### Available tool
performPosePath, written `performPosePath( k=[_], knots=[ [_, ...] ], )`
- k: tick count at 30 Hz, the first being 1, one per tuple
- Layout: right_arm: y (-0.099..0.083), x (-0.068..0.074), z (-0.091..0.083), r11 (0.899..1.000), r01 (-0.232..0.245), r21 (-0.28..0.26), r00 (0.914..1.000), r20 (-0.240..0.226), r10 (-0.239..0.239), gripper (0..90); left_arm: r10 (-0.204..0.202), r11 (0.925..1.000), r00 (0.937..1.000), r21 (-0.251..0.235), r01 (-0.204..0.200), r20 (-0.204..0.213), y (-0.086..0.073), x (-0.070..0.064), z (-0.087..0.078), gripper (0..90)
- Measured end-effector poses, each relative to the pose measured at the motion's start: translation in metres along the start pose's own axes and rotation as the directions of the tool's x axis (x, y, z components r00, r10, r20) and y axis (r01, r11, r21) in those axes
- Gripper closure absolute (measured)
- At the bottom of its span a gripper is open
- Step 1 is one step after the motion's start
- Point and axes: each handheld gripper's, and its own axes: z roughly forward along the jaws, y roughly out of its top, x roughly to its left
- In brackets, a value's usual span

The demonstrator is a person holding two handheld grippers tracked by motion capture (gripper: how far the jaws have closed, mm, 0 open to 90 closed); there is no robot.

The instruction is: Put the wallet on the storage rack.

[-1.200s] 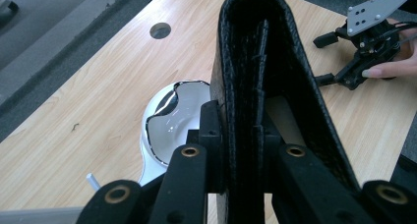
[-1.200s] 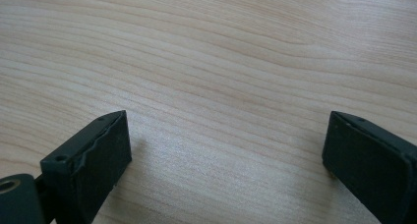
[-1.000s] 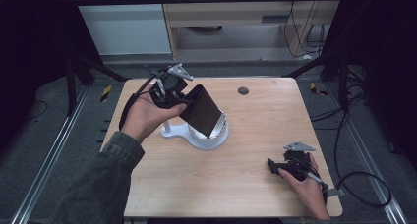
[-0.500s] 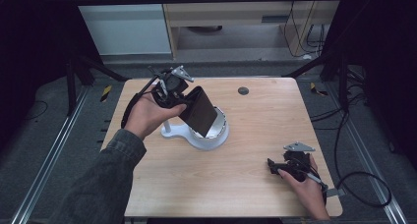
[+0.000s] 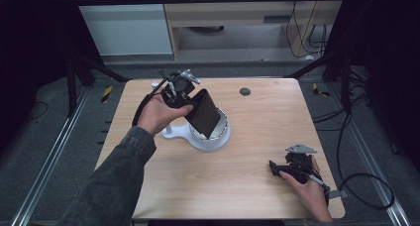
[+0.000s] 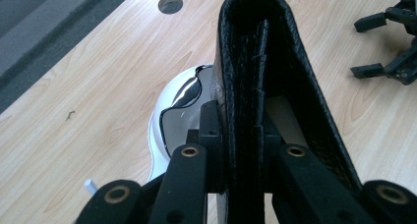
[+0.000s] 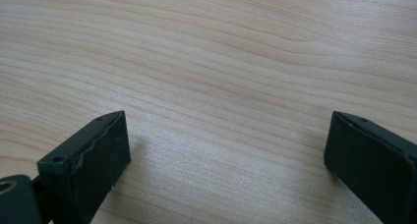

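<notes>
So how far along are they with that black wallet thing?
Picked up already: the left gripper is clamped on the black wallet, holding it tilted over the white stand. In hand: bringing it to the stand. Left: probably setting it down and letting go. The right gripper rests open on the table.

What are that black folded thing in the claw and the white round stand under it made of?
The black wallet looks like leather or an imitation: its surface is pebbled and matte, with stitched layers at the fold. The white stand looks like glossy plastic; its top shines like polished metal or a mirror, judging by the bright reflections. The left claw grips the wallet.
</notes>
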Motion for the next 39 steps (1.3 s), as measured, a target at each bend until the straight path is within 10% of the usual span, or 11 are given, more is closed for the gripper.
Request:
performPosePath(
  k=[21, 39],
  knots=[
    [0.000, 0.001, 0.000, 1.000, 0.007, -0.003, 0.9999, -0.010, -0.007, 3.7, -0.051, 0.9974, 0.9977, 0.052, 0.049, 0.044, 0.005, 0.014, 0.045, 78.9],
    [0.000, 0.002, 0.000, 1.000, 0.013, -0.001, 0.9998, -0.012, -0.013, 3.7, -0.067, 0.9942, 0.9968, -0.088, 0.063, -0.045, 0.001, 0.015, 0.018, 57.1]
  ],
)
